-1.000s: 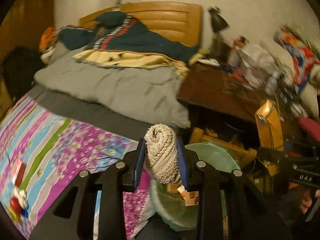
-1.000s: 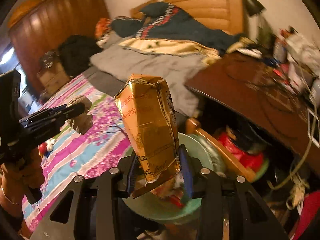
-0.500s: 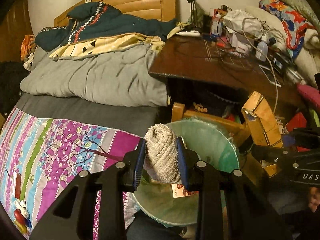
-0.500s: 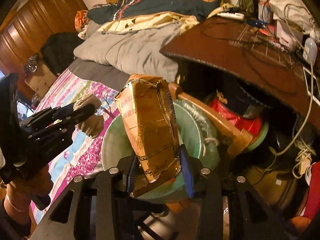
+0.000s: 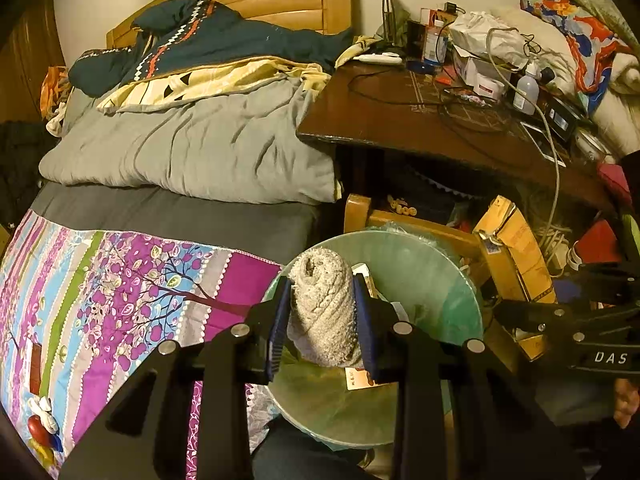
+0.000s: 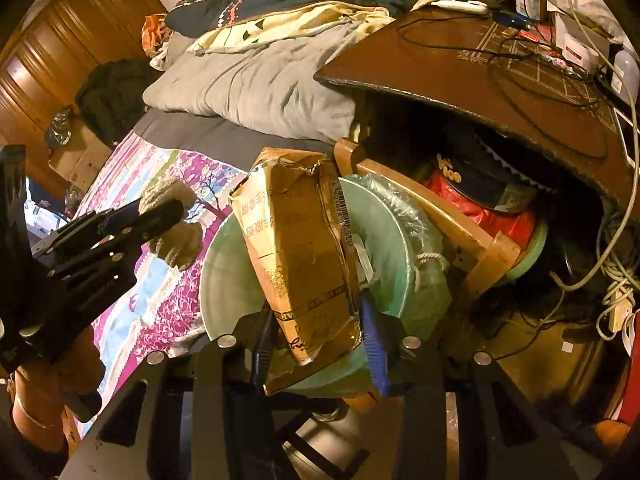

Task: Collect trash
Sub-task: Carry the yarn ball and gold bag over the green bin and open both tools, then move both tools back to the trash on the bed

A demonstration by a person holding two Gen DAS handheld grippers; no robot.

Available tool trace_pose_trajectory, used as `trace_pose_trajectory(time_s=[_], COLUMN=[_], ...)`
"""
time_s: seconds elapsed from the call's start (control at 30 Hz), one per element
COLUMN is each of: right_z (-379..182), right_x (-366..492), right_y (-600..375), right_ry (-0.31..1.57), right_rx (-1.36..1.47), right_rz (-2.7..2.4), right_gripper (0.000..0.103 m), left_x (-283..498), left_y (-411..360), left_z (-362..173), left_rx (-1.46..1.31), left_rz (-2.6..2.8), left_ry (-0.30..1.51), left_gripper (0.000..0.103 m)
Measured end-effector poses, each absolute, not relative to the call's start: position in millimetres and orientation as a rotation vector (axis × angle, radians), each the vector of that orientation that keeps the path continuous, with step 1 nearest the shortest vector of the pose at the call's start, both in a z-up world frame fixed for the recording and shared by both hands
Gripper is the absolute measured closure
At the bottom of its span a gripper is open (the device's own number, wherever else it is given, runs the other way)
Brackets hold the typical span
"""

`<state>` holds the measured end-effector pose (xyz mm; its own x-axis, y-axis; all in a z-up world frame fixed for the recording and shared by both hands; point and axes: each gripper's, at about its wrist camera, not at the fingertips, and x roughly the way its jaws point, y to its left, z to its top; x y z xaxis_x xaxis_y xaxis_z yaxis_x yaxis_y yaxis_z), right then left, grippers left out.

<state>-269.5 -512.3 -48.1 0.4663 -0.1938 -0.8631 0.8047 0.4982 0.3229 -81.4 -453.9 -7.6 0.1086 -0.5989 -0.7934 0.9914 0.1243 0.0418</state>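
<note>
1. One left gripper [image 5: 322, 316], black with blue pads, is clamping one rolled beige knitted cloth [image 5: 323, 304] between narrowly parted jaws, both pads pressing its sides.
2. One right gripper [image 6: 318, 340], same make, is pinching one crumpled golden-brown foil snack bag [image 6: 298, 256] at its lower end; jaws are standing partly apart, filled by the bag.
3. One round pale green bin [image 5: 432, 276], lined with clear plastic, is sitting beside the bed; both held items are hanging over its open mouth, and a few scraps are lying inside.
4. One purple floral bedspread [image 5: 120, 292] is lying left of the bin.
5. One dark wooden desk [image 5: 400, 120], cluttered with cables and bottles, is standing behind the bin.
</note>
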Motion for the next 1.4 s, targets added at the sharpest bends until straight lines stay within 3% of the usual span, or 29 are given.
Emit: trace_pose_trajectory(time_s=[0.1, 0.2, 0.27, 0.3, 1.03, 1.3, 1.4], right_z=[-47.3, -47.0, -47.9, -48.0, -33.7, -6.9, -1.0], right_x=[-267.4, -264.3, -263.2, -263.7, -239.0, -146.2, -83.9], right_y=[-516.9, -521.9, -525.0, -526.2, -512.0, -478.0, -457.4], right_ry=[0.866, 0.852, 0.851, 0.845, 0.741, 0.658, 0.658], right_rx=[0.818, 0.812, 0.814, 0.815, 0.75, 0.571, 0.475], right_rz=[-0.71, -0.714, -0.722, -0.733, -0.71, -0.569, -0.444], right_gripper=[0.06, 0.05, 0.033, 0.031, 0.031, 0.033, 0.038], left_x=[-81.6, -80.1, -75.8, -74.0, -22.6, 47.3, 83.7], left_y=[-455.7, -458.9, -460.5, -459.5, -405.1, -325.4, -273.0], left_z=[-9.2, -13.3, -16.6, -16.5, -19.9, -26.3, -41.7], left_rx=[0.696, 0.703, 0.71, 0.7, 0.553, 0.387, 0.299], left_rz=[-1.315, -1.318, -1.297, -1.291, -1.121, -0.872, -0.746], left_ry=[0.717, 0.73, 0.743, 0.74, 0.747, 0.731, 0.786], left_gripper=[0.073, 0.066, 0.032, 0.029, 0.028, 0.028, 0.028])
